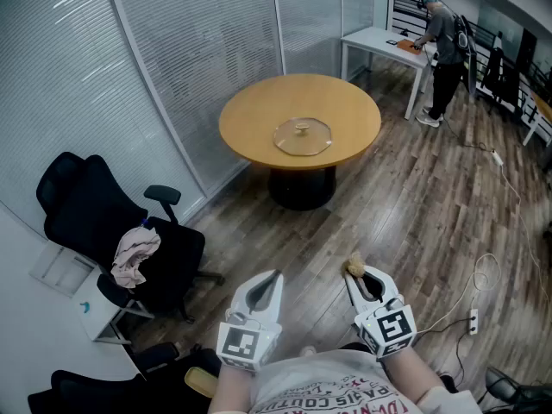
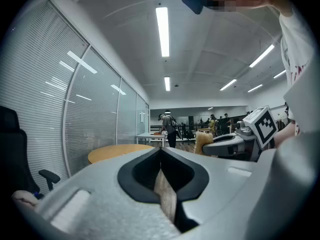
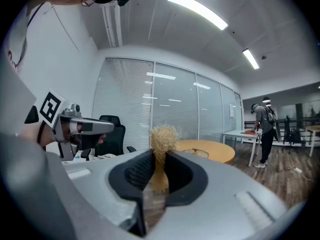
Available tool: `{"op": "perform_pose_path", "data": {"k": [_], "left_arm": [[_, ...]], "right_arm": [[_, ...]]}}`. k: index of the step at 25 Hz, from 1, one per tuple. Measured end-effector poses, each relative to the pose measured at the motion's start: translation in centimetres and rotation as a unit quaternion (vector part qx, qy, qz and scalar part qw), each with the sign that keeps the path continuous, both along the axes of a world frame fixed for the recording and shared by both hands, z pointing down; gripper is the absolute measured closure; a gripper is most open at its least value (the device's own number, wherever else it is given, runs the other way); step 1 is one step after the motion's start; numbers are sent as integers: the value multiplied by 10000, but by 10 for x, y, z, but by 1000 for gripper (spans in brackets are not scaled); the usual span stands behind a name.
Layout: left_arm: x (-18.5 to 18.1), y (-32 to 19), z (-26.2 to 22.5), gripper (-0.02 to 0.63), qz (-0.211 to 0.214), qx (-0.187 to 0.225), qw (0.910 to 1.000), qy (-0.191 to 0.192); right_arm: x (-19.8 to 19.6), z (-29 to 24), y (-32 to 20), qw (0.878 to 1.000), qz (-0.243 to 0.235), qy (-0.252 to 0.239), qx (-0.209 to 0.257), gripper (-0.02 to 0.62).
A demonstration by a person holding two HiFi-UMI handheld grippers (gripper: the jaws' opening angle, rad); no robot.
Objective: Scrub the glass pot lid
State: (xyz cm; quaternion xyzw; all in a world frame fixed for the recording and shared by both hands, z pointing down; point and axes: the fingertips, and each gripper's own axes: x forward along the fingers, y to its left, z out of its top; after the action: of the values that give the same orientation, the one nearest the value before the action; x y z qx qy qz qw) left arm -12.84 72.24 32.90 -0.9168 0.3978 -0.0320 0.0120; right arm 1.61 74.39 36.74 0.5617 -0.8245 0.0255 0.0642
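1. Wooden floor (image 1: pixel 405 222): runs across the whole room, from the near edge to the far wall.

2. Surfaces, two in number. One round surface (image 1: pixel 259 119), wood-coloured on a dark pedestal, stands far from the tools at scene centre. One white surface (image 1: pixel 373 38) stands at far right, with one person (image 1: pixel 444 50) working at it.

3. One black office chair (image 1: pixel 86 218) stands at left, near the glazed partition. One pale cloth (image 1: pixel 134 257) is draped over its seat.

4. Tools, two in number, are held side by side at the near edge, above the floor and well apart from the round surface.
- Left tool (image 2: pixel 161 151): the jaws meet at the tips and nothing sits between them.
- Right tool (image 3: pixel 159 156): the jaws are clamped on one fibre scrubber (image 3: pixel 162 136), whose tan tuft stands out beyond the tips.

5. One glass pot lid (image 1: pixel 302 136) lies flat on the round surface, slightly right of its centre, with one knob (image 1: pixel 302 128) pointing up. No tool touches it.
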Motion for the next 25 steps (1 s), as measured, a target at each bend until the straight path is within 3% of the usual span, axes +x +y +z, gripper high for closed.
{"op": "perform_pose_path", "data": {"k": [5, 14, 25], "left_arm": [[4, -1, 0, 598, 238, 122, 9996, -84], [-14, -21, 0, 598, 107, 1, 9998, 147], [-6, -60, 20, 598, 18, -170, 9998, 138]], "right_arm": [[-4, 4, -8, 10000, 3, -31, -81, 538], [-17, -4, -18, 9999, -16, 72, -94, 538], [3, 19, -51, 9988, 41, 262, -409, 538]]}}
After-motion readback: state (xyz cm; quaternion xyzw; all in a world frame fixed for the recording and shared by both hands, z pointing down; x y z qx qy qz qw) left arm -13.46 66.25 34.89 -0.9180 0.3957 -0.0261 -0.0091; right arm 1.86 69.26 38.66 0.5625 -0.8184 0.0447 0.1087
